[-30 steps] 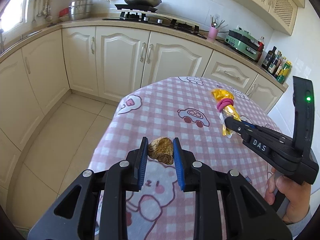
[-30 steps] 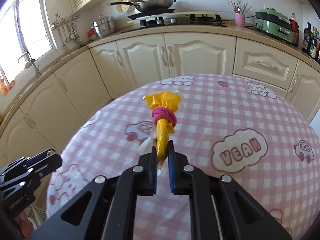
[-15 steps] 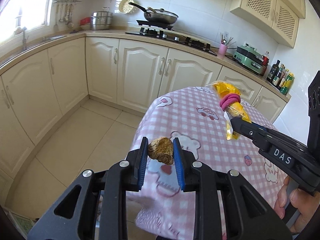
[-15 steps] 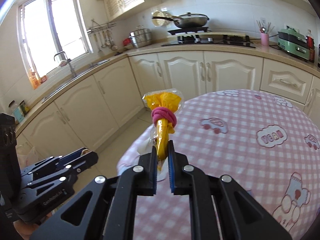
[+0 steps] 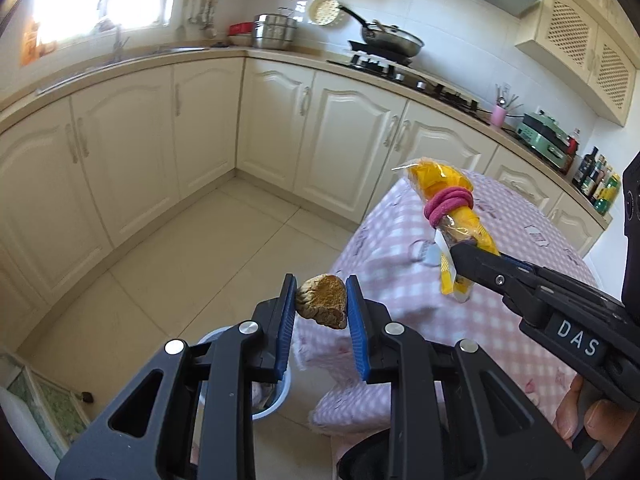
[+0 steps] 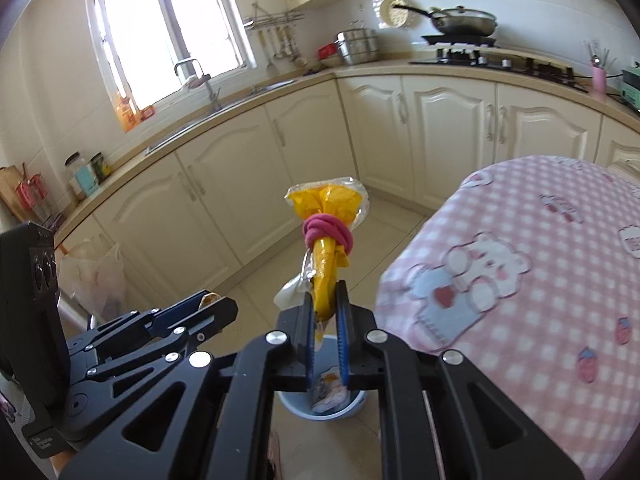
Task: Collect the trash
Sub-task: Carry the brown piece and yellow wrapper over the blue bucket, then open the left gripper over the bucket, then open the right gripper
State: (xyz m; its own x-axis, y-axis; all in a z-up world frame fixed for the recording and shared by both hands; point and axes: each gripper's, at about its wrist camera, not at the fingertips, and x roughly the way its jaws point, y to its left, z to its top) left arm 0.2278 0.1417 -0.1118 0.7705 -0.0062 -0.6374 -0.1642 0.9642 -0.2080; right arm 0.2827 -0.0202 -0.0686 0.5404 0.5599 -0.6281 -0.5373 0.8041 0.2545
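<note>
The likeliest slip from where I stand is a miss at the bin (image 6: 320, 400). The pale blue bin sits on the floor just beside the table (image 6: 540, 280), and both loads hang above it, not yet straight over its mouth as far as I can judge. If either tool lets go too soon, the piece could land on the tiles or catch on the hanging edge of the pink checked cloth. The two tools are also close together over the bin, so a knock between them could jar something loose.

The left gripper (image 5: 322, 312) has its blue pads pressed against a brown crust of bread (image 5: 323, 305), rough and dry-looking, pinched only by its sides. It is a small lump, so I'd guess a little slackening would drop it. In the left view the bin's rim shows just behind and below this tool.

The right gripper (image 6: 325, 320) is squeezed tight on the lower end of a yellow wrapper (image 6: 326, 240), a crinkly clear-and-yellow bag bunched up and wound with a pink hair tie (image 6: 327, 232). It stands upright above the bin, its flared top upward. Being light and top-heavy, it may flutter sideways when released. The bin already holds some rubbish, though I cannot make out what.
</note>
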